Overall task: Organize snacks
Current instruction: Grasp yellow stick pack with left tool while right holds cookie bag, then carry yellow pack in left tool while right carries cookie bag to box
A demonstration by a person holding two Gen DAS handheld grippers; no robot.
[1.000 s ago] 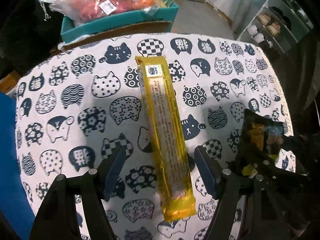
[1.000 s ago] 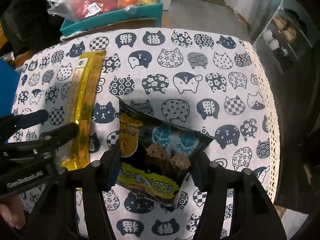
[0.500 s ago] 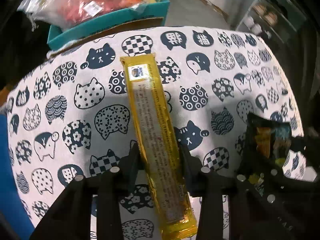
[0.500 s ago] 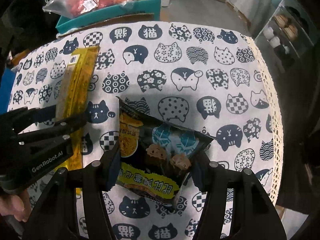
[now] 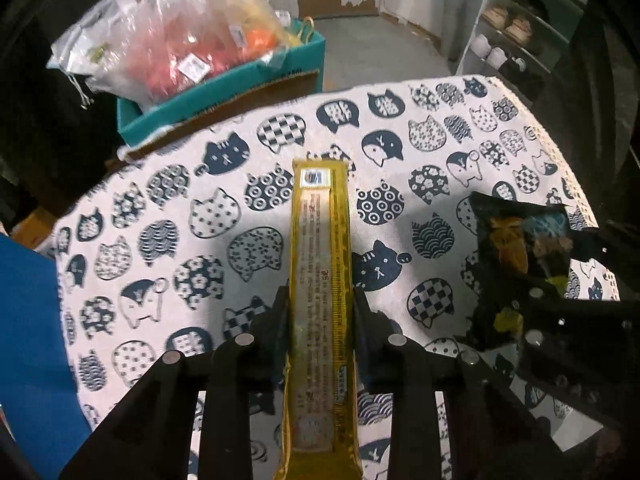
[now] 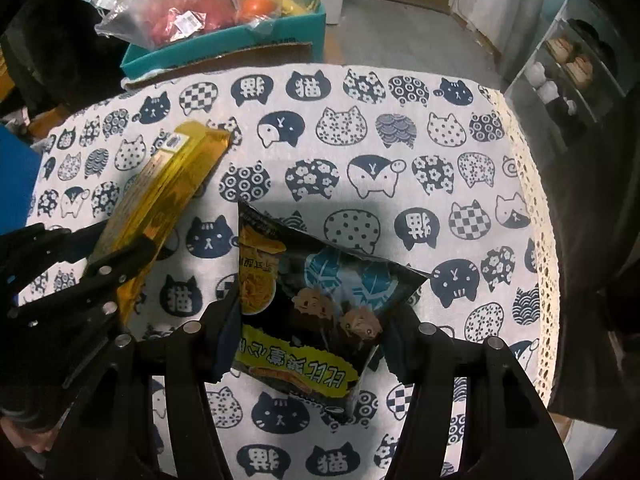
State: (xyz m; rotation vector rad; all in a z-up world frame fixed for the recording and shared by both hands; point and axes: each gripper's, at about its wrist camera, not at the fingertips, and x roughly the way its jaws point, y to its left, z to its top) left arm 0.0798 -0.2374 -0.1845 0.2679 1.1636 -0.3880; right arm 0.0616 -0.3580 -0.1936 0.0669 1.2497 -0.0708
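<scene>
Left gripper (image 5: 320, 316) clamped on the long yellow snack pack (image 5: 320, 292), both fingers pressed against its long edges a little below the middle. Pack raised off the cat-print tablecloth (image 5: 208, 216) at its far end and tilted, barcode label at the top, a shadow cast on the cloth beneath; near end running down between the gripper's arms toward the camera.

Right gripper (image 6: 312, 312) closed around the dark snack bag (image 6: 312, 300), left finger touching the bag's left edge, right finger against its right side near the lower corner. Bag crumpled, printed with yellow noodles, teal leaves and two small brown figures, a yellow banner of upside-down lettering across its lower part. Hard to say whether the bag rests on the cloth or is held just above it; probably slightly lifted, judging by the shadow behind its top edge.

Seen from the right wrist, yellow pack to the left of the bag, angled up and away, held by the black left gripper at the frame's left edge. The two snacks near each other but apart.

Beyond the table's far edge, a teal cardboard box (image 5: 224, 92) stuffed with clear plastic bags (image 5: 172, 40) of red and orange items. To the far right, a shelf unit (image 6: 560, 64) with shoes. Blue surface (image 5: 28, 320) at the left margin.
</scene>
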